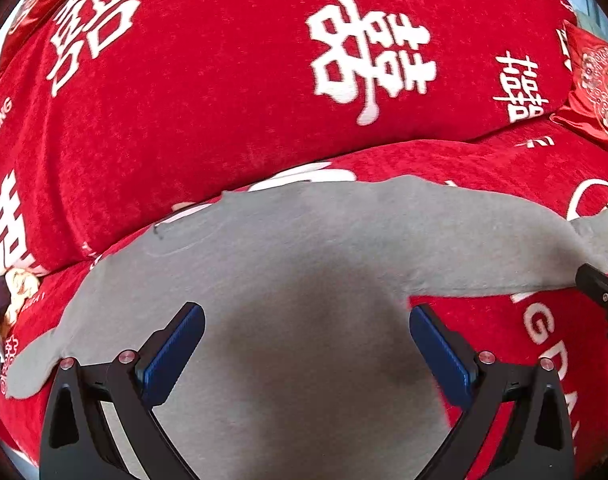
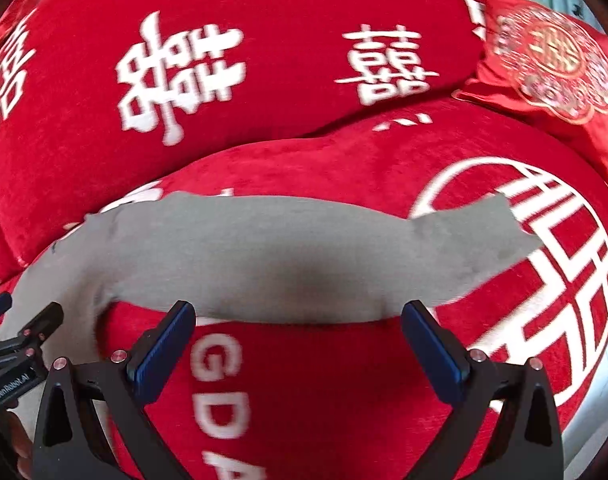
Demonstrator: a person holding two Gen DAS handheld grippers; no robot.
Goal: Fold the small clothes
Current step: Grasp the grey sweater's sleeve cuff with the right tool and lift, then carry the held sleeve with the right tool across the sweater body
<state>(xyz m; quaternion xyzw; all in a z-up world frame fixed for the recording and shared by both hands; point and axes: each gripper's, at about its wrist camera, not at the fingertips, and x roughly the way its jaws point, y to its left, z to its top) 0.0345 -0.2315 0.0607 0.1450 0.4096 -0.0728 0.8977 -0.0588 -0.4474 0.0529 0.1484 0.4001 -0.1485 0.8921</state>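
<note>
Both claws [image 1: 307,346] [image 2: 298,342] wide, empty; grey garment [image 1: 304,260] flat on red sofa cover [image 2: 304,160]; embroidered cushion [image 2: 551,64] beyond

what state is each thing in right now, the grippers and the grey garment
left gripper: open, empty, over the garment
right gripper: open, empty, at the garment's near edge
grey fabric garment: spread flat, unfolded
red embroidered cushion: leaning, untouched
red printed sofa cover: under the garment

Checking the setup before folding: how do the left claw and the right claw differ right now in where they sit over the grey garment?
The left claw hangs over the body of the grey garment, with cloth filling the gap between its fingers. The right claw is at the garment's near edge, with mostly red sofa cover between its fingers. Both are wide open, holding nothing, with blue pads.
</note>
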